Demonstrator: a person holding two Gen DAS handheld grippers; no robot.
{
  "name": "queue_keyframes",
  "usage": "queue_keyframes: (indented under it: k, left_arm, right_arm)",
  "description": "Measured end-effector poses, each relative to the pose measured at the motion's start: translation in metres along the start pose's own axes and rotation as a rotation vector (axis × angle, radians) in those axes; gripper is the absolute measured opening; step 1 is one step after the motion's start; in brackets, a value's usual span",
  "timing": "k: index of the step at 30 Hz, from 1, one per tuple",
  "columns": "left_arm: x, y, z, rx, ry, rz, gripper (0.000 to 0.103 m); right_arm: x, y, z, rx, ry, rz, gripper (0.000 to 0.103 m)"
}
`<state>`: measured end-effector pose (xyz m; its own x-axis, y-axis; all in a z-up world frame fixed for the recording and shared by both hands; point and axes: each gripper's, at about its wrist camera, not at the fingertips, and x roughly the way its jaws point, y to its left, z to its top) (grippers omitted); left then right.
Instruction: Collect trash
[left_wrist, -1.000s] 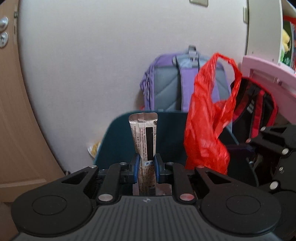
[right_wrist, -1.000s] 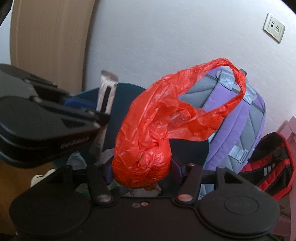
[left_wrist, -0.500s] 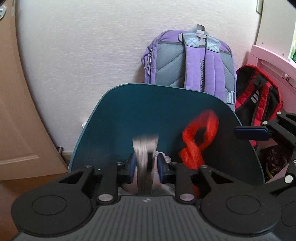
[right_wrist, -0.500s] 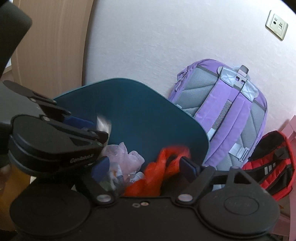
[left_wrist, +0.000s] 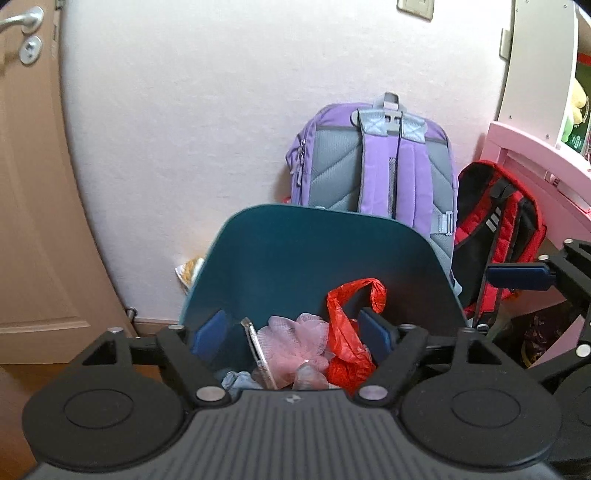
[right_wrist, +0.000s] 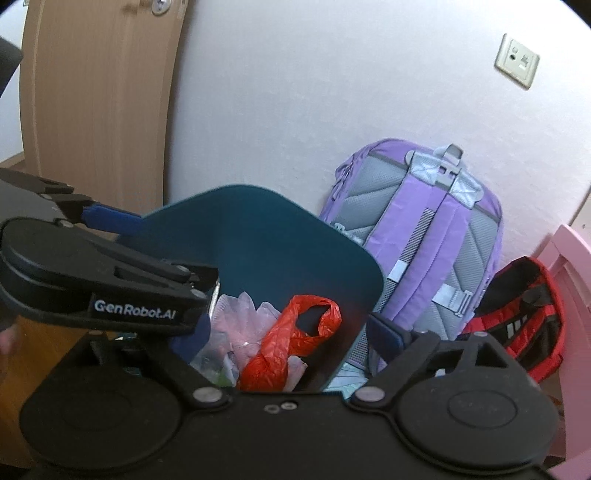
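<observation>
A dark teal trash bin (left_wrist: 314, 243) stands open against the wall; it also shows in the right wrist view (right_wrist: 258, 236). Inside lie a red plastic bag (left_wrist: 347, 339), a brown snack wrapper (left_wrist: 260, 356) and pink netting (left_wrist: 295, 338). The red bag also shows in the right wrist view (right_wrist: 291, 339). My left gripper (left_wrist: 293, 332) is open and empty above the bin. My right gripper (right_wrist: 288, 334) is open and empty above the bin, to the right of the left one.
A purple backpack (left_wrist: 373, 158) leans on the wall behind the bin. A red and black backpack (left_wrist: 498, 229) sits to its right by pink furniture (left_wrist: 532, 155). A wooden door (left_wrist: 33, 206) is on the left. A yellow scrap (left_wrist: 188, 269) lies left of the bin.
Both grippers opened. The snack wrapper left my left gripper and the red bag left my right gripper; both now lie in the bin.
</observation>
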<state>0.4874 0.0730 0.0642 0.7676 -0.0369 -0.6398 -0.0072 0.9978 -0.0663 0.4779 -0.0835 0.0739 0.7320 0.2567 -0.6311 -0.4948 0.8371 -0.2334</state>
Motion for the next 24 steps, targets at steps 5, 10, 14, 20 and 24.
queue_keyframes:
  k: [5, 10, 14, 20, 24]
  left_arm:
    - [-0.032, -0.003, -0.001, 0.009, -0.032, 0.006, 0.082]
    - [-0.064, -0.004, -0.007, 0.013, -0.067, 0.001, 0.083]
    - [-0.09, -0.003, -0.014, 0.023, -0.098, -0.002, 0.083]
    - [-0.127, -0.001, -0.027, 0.016, -0.155, -0.02, 0.083]
    - [-0.148, -0.003, -0.037, 0.028, -0.183, -0.017, 0.083]
  right_arm:
    - [-0.036, 0.0, -0.005, 0.02, -0.049, -0.004, 0.099]
    - [-0.069, -0.002, -0.012, 0.049, -0.091, 0.001, 0.103]
    - [-0.093, -0.006, -0.018, 0.087, -0.127, 0.003, 0.103]
    - [-0.125, -0.017, -0.031, 0.188, -0.21, 0.023, 0.103]
    - [-0.143, -0.02, -0.039, 0.238, -0.25, 0.042, 0.103]
